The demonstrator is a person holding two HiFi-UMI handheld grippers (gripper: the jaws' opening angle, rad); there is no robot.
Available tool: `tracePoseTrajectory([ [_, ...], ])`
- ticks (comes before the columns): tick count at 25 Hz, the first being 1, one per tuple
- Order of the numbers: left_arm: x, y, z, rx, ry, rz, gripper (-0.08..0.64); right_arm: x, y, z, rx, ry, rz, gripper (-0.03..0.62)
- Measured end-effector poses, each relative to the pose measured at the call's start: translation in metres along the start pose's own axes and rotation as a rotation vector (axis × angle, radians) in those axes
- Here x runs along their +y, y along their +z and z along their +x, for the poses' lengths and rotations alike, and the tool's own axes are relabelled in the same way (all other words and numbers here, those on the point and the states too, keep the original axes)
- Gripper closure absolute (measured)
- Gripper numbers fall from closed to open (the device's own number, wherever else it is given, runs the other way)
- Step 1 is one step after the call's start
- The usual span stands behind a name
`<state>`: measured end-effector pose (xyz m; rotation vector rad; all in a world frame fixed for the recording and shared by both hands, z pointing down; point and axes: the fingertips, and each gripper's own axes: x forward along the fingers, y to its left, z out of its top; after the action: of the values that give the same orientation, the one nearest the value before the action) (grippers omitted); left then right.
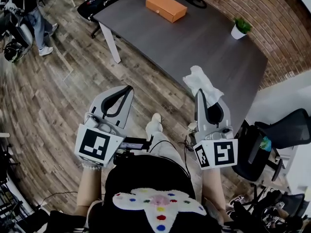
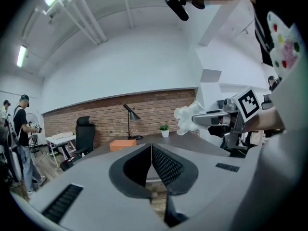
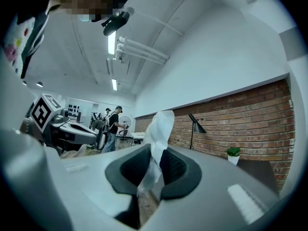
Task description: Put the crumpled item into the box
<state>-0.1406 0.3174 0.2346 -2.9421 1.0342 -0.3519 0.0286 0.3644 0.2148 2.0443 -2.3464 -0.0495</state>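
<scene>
Between the fingers of my right gripper, a crumpled white item was pinched. Its wad bulged out past the fingertips and a thin tail hung down behind them. Just to the left, my left gripper had its fingers pressed together with nothing between them. Both grippers were held in the air, side by side but apart. Ahead of both sets of fingertips stretched a dark grey table. Well beyond the fingertips, on the far part of that table, sat an orange box. Past the box stood a black desk lamp. Off to the right of the right fingers, a small potted plant stood near a brick wall. Far off to the left of the left fingers, a person stood on the wood floor.
</scene>
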Motion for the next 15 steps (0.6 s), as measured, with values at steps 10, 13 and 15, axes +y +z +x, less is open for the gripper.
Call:
tracePoseTrajectory([
  [10, 0.046, 0.006, 0.075, 0.02, 0.049, -0.016, 0.548, -0.046, -0.006, 0.088, 0.015, 0.05, 0.003, 0.541],
  [13, 0.059, 0.012, 0.101, 0.02, 0.063, -0.022, 0.548, -0.066, -0.007, 0.113, 0.02, 0.058, 0.007, 0.541],
  [15, 0.065, 0.016, 0.117, 0.024, 0.07, -0.027, 0.548, -0.078, -0.006, 0.128, 0.023, 0.065, 0.007, 0.541],
])
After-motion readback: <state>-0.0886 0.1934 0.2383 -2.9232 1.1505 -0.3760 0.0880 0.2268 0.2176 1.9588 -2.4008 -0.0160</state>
